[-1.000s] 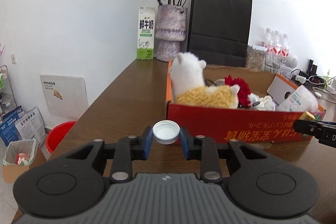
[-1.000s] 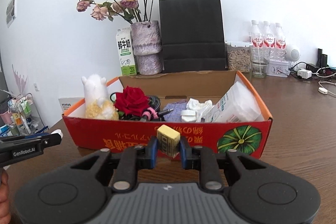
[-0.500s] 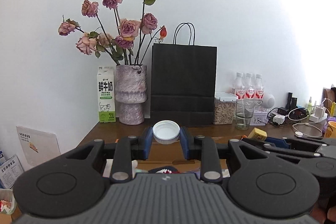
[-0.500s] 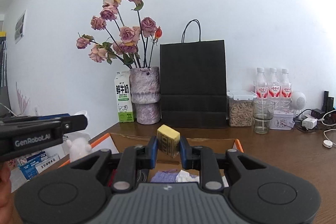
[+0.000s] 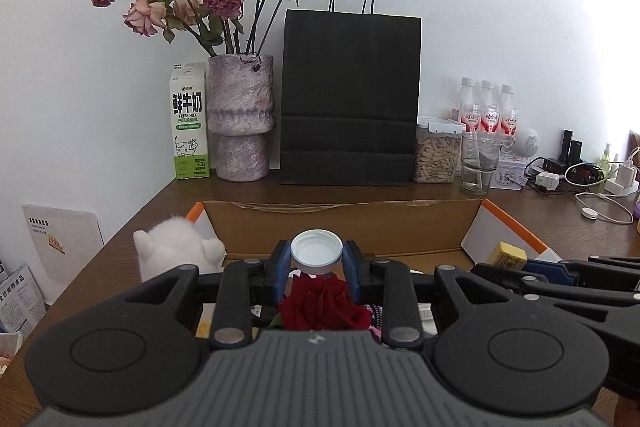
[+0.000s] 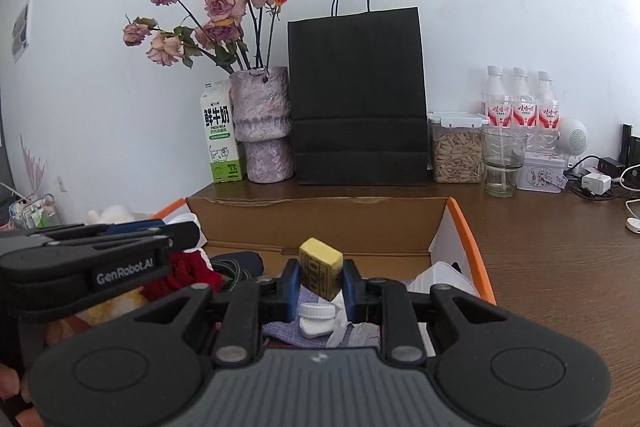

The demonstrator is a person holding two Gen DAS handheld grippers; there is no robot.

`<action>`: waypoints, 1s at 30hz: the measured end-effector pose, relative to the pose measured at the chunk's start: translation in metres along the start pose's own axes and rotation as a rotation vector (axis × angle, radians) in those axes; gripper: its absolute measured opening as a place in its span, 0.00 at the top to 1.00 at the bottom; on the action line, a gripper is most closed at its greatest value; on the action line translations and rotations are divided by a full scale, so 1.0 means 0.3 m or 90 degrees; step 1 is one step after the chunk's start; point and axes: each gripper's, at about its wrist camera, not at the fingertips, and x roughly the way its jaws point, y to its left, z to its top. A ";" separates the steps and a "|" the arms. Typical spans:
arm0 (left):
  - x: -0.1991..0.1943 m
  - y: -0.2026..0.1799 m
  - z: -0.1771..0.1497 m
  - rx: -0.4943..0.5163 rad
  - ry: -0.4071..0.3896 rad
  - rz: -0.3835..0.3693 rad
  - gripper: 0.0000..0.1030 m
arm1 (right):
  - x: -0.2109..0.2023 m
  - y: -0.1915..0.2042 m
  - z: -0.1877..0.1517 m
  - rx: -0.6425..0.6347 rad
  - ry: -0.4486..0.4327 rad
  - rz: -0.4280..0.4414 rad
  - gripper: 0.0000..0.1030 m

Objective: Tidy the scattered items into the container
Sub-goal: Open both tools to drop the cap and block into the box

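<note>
Grippers are both hovering over the open cardboard box (image 5: pixel 344 223) now — a second ago we were facing its red front panel from outside, and that panel is no longer showing in either view. We are pinching a white bottle cap (image 5: pixel 317 253) between the blue pads of the left gripper (image 5: pixel 317 269), and a yellow block (image 6: pixel 321 273) between the pads of the right gripper (image 6: pixel 321 285); neither grip is looking any different from before. In the left view the right gripper is now reaching in at 3 o'clock, where only its tip was showing earlier.

Much of the box's contents is hiding under our tools. We are seeing only the upper part of the white plush toy (image 5: pixel 176 247) at 9 o'clock of the cap, and a red flower (image 5: pixel 324 305) at 6 o'clock of it, partly covered. In the right view a white lid-like piece (image 6: pixel 316 319) on purple cloth (image 6: pixel 280 331) is lying at 6 o'clock of the block — we cannot tell what it is. The box's near wall is cut off from sight behind both gripper bodies.
</note>
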 end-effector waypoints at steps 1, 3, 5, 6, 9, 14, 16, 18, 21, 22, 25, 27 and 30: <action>-0.005 -0.004 -0.002 0.003 -0.003 0.001 0.72 | -0.001 0.003 -0.002 -0.003 -0.002 -0.003 0.80; -0.014 -0.015 -0.005 0.011 -0.010 0.003 0.72 | -0.005 0.009 -0.004 -0.008 -0.008 -0.008 0.80; -0.022 -0.020 -0.008 0.015 -0.016 0.004 0.72 | -0.009 0.015 -0.004 -0.012 -0.012 -0.009 0.80; -0.025 -0.024 -0.008 0.015 -0.020 0.007 0.72 | -0.012 0.018 -0.004 -0.014 -0.015 -0.009 0.80; -0.048 -0.023 -0.008 0.011 -0.043 0.025 0.35 | -0.023 0.022 -0.004 -0.017 -0.027 -0.013 0.58; -0.096 0.002 0.007 -0.010 -0.111 0.116 0.00 | -0.064 -0.010 0.013 0.012 -0.079 -0.054 0.00; -0.113 0.012 0.014 -0.020 -0.117 0.097 0.00 | -0.080 -0.020 0.019 0.020 -0.092 -0.042 0.00; -0.124 0.007 0.013 -0.014 -0.129 0.106 0.00 | -0.095 -0.016 0.020 0.013 -0.103 -0.042 0.00; -0.129 0.009 0.015 -0.015 -0.131 0.105 0.00 | -0.109 -0.011 0.018 0.008 -0.113 -0.037 0.00; -0.129 0.009 0.015 -0.015 -0.131 0.104 0.00 | -0.112 -0.011 0.017 0.007 -0.114 -0.035 0.00; -0.128 0.007 0.010 -0.014 -0.129 0.105 0.00 | -0.116 -0.006 0.014 0.003 -0.114 -0.035 0.00; -0.125 0.007 0.008 -0.015 -0.127 0.104 0.00 | -0.117 -0.003 0.013 0.003 -0.113 -0.036 0.00; -0.122 0.011 0.003 -0.019 -0.125 0.102 0.00 | -0.117 -0.001 0.008 0.003 -0.110 -0.036 0.00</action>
